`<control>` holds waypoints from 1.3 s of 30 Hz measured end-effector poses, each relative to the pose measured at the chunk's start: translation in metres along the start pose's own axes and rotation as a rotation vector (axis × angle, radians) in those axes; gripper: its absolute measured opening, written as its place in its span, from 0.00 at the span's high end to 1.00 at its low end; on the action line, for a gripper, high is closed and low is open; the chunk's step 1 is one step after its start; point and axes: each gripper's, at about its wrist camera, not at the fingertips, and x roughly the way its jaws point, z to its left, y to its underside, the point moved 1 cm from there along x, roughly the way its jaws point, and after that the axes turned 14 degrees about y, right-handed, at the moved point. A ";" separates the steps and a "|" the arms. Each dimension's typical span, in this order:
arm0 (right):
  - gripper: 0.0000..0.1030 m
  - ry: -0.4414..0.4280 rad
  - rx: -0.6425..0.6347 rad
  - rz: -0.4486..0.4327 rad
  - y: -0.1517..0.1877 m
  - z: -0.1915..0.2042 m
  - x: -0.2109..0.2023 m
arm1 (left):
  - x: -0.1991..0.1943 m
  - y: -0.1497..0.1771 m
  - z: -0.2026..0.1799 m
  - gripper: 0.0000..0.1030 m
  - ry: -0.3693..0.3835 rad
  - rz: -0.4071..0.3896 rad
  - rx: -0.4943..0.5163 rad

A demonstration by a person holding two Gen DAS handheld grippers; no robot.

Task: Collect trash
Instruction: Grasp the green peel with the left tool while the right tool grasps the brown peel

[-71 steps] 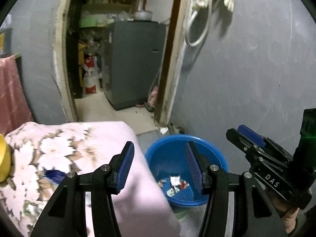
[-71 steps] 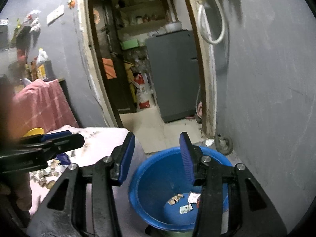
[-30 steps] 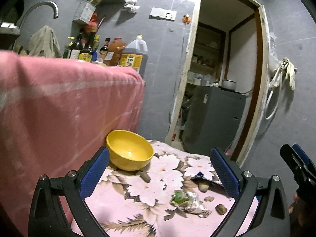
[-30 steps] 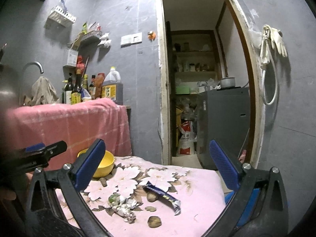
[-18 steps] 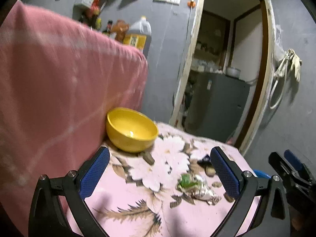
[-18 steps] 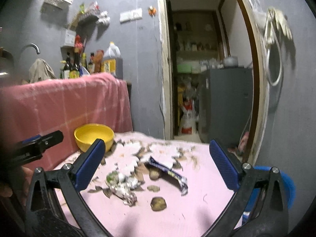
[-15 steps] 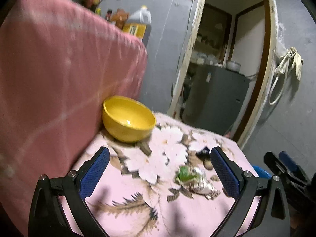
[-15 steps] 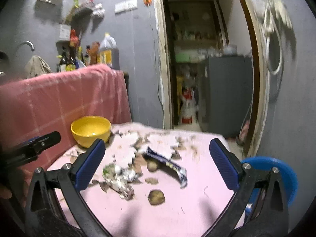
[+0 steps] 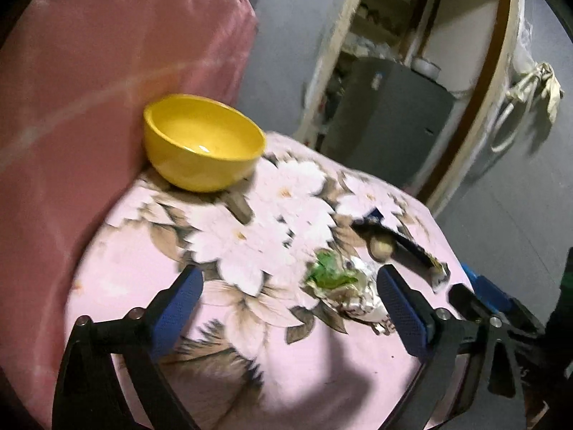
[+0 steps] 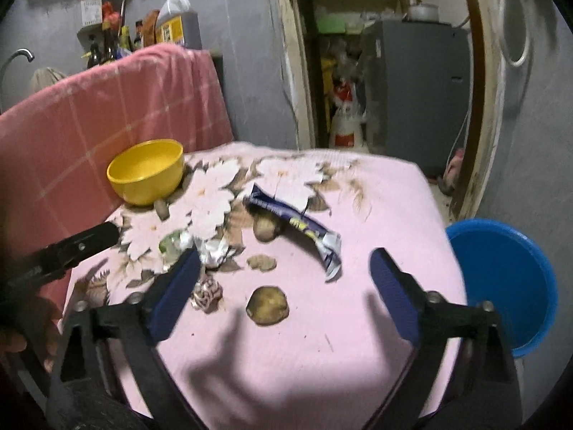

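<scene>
The right gripper (image 10: 283, 286) hangs over a bench (image 10: 376, 186) draped in a pink floral cloth, its blue-padded jaws closing with nothing between them. Beyond the jaws lies a blue snack wrapper (image 10: 297, 224), a brown nutshell (image 10: 266, 304) near it, and crumpled foil trash (image 10: 200, 247) to the left. A yellow bowl (image 10: 147, 172) stands at the far left corner. A blue basin (image 10: 508, 283) sits beside the bench on the right. The left gripper (image 10: 64, 251) shows at the left edge.
</scene>
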 end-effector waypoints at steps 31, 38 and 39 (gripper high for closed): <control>0.66 -0.113 -0.034 0.186 0.021 0.009 0.039 | 0.049 -0.009 0.006 0.90 0.137 0.206 -0.095; 0.67 -0.132 -0.037 0.174 0.022 0.007 0.031 | 0.035 -0.003 -0.006 0.93 0.126 0.166 -0.071; 0.67 -0.135 -0.035 0.168 0.022 0.007 0.029 | 0.031 -0.003 -0.009 0.93 0.119 0.151 -0.054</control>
